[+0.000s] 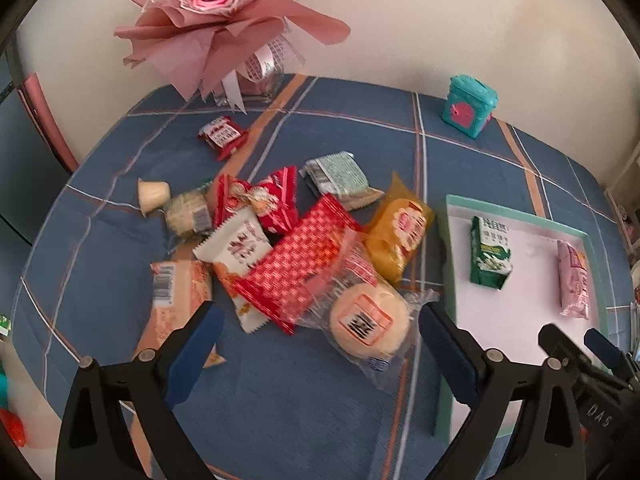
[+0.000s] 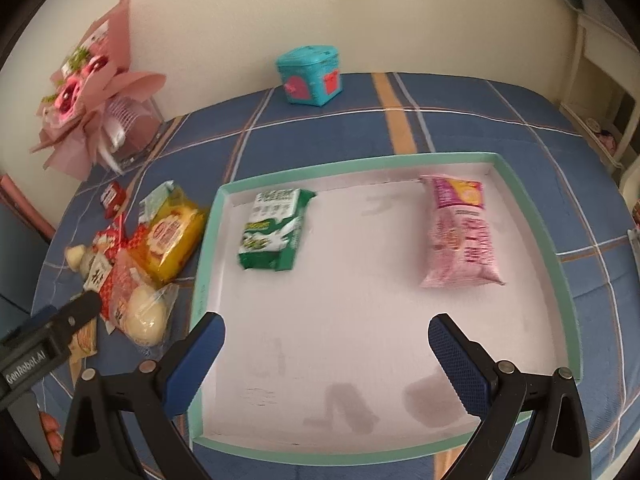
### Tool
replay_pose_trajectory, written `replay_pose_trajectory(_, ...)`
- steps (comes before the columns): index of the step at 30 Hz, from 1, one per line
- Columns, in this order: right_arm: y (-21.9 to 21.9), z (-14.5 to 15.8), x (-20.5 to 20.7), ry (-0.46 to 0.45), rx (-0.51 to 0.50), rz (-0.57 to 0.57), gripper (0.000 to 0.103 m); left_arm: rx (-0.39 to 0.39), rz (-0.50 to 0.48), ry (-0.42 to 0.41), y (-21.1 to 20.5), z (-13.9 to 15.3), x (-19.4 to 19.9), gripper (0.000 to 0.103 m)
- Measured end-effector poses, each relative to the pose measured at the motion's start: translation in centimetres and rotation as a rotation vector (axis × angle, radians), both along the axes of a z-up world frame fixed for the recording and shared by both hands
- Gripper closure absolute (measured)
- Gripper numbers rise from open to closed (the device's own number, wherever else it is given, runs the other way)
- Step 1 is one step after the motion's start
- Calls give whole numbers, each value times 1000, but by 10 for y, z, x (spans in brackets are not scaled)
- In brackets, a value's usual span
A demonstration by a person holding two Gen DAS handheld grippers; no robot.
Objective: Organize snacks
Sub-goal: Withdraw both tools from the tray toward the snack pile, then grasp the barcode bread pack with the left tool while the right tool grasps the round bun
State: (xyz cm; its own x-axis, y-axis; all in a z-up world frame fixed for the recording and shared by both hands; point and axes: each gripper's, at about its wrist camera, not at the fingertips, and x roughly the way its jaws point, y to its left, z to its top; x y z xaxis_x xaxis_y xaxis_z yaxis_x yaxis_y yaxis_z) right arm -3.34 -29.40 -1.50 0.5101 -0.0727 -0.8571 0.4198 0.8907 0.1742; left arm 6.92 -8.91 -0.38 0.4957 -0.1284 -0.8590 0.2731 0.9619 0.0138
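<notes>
The left gripper (image 1: pixel 318 334) hangs over the near edge of a snack pile (image 1: pixel 288 248) on a blue plaid cloth (image 1: pixel 280 408), its jaws spread wide and holding nothing. A round bun (image 1: pixel 370 320) in clear wrap lies between the fingertips without touching them. Just beyond it sits a red checked pack (image 1: pixel 298 266), with a yellow pack (image 1: pixel 400 232) to the right and a white pack (image 1: pixel 236 244) to the left. A small red pack (image 1: pixel 222 134) lies apart, farther off near a pink bouquet (image 1: pixel 216 20).

The right gripper (image 2: pixel 326 338) is also spread wide and empty, over a shallow tray (image 2: pixel 560 280) with a green rim, just right of the pile. In the tray, a green carton (image 2: pixel 274 232) lies at the far left and a pink bag (image 2: pixel 460 232) at the far right, well apart. A teal tin (image 2: pixel 310 74) stands at the far edge of the cloth by the wall.
</notes>
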Motion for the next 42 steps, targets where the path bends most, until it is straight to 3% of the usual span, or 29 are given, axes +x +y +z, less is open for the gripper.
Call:
replay_pose_trajectory(8, 43, -2, 18, -19, 23, 82, 0, 23, 51, -66, 36, 3, 14, 0)
replay_pose_trajectory(20, 94, 6, 37, -95, 138, 166, 0, -19, 232, -55, 115, 5, 39, 0)
replay_pose_trajectory(25, 104, 18, 39, -137, 115, 196, 0, -7, 266, -46, 128, 3, 41, 0)
replay_pose_trajectory(34, 124, 31, 39, -204, -18, 273, 0, -23, 282, 2, 128, -9, 46, 0)
replay_pose_trajectory(38, 128, 28, 42, -186, -86, 255, 0, -19, 286, 14, 128, -13, 48, 0)
replay_pose_trajectory(42, 126, 12, 53, -113, -35, 285, 0, 15, 295, 37, 126, -23, 52, 1)
